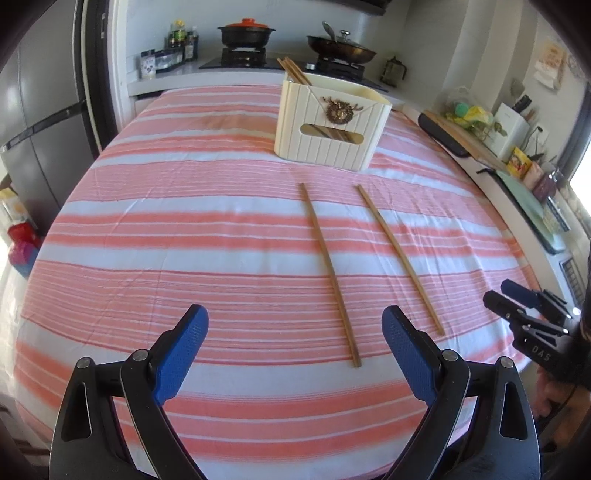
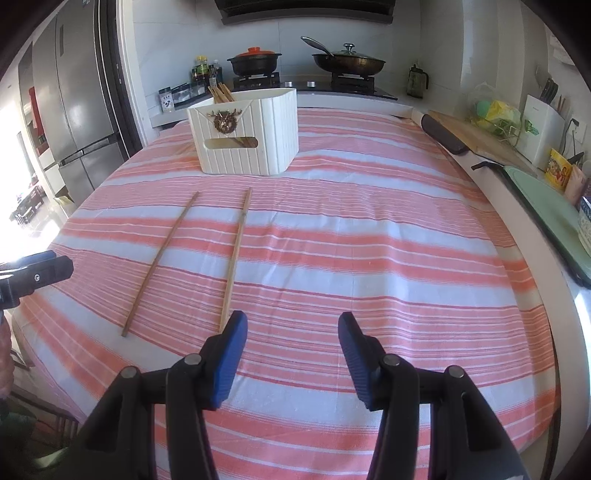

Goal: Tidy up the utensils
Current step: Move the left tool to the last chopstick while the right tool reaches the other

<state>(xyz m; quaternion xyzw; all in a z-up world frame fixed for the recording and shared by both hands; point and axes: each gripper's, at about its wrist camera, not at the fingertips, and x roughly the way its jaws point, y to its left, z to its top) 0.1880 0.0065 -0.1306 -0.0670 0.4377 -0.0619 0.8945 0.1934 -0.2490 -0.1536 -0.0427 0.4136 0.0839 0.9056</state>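
Two wooden chopsticks lie apart on the pink striped tablecloth: a left chopstick [image 1: 330,273] [image 2: 159,264] and a right chopstick [image 1: 400,259] [image 2: 236,254]. Behind them stands a cream ribbed utensil box [image 1: 332,125] [image 2: 247,133] with several chopsticks [image 1: 293,70] [image 2: 221,92] leaning out of its back corner. My left gripper [image 1: 295,325] is open and empty, above the cloth in front of the left chopstick. My right gripper [image 2: 291,328] is open and empty, its left pad [image 2: 231,354] by the right chopstick's near end. The right gripper also shows in the left wrist view [image 1: 509,295].
The table [image 1: 147,221] fills both views. Behind it a stove counter holds a black pot [image 1: 245,33] and a lidded pan [image 1: 341,46]. A fridge [image 1: 40,122] stands left. The right counter holds a cutting board [image 2: 476,136], a green tray [image 2: 546,210] and clutter.
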